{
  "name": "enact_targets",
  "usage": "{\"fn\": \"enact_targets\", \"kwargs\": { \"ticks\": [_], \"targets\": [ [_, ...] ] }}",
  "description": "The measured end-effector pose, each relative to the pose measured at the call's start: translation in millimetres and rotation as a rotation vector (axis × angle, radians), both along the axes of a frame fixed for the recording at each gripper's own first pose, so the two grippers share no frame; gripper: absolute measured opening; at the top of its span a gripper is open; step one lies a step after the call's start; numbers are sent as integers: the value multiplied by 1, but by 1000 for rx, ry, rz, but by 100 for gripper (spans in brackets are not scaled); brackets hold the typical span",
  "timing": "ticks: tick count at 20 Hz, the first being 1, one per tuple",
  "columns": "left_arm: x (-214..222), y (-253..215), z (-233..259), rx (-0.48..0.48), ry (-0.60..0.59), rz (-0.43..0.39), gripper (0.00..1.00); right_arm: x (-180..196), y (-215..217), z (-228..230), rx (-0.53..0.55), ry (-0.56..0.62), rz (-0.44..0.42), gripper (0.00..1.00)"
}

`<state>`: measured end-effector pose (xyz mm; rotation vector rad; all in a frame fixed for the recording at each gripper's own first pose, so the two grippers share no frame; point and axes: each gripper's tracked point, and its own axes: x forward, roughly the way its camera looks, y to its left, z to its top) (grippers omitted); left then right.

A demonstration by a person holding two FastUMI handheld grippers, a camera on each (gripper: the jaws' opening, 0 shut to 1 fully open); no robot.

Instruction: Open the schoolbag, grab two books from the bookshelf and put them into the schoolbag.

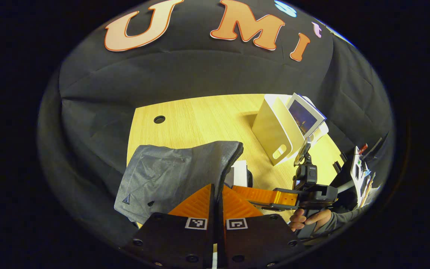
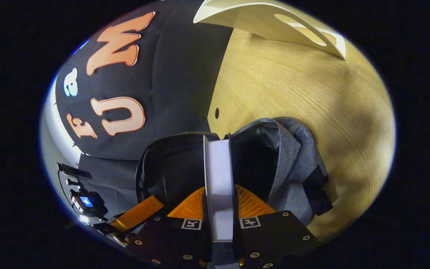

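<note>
Both tongs are closed: the left tongs (image 1: 218, 192), at the bottom centre of the left gripper view, pinch the zipper edge of the grey schoolbag (image 1: 170, 172), and the right tongs (image 2: 218, 209) grip a white-edged book (image 2: 218, 175) standing in the bag's dark mouth. No writing on the book or bag can be read. A cream bookshelf (image 1: 274, 132) at the upper right holds another book (image 1: 306, 116), partly hidden. Pale wood bench (image 1: 200, 119); black cloth wall behind.
</note>
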<state>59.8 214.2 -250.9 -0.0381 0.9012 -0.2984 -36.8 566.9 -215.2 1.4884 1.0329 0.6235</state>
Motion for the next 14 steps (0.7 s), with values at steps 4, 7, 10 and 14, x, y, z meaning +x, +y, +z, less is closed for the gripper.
{"fn": "enact_targets", "kwargs": {
  "ticks": [4,7,10,14],
  "targets": [
    [-3,-6,-2,4,14,-18,4,-1,14,-2,-30,0,14,22],
    [-3,-8,0,8,12,-21,4,7,29,-8,-42,27,35,22],
    [5,-2,-1,13,9,0,4,4,29,-12,-101,36,89,42],
    [6,1,-4,15,15,17,4,-2,-3,-13,-250,-61,181,53]
  ]
}}
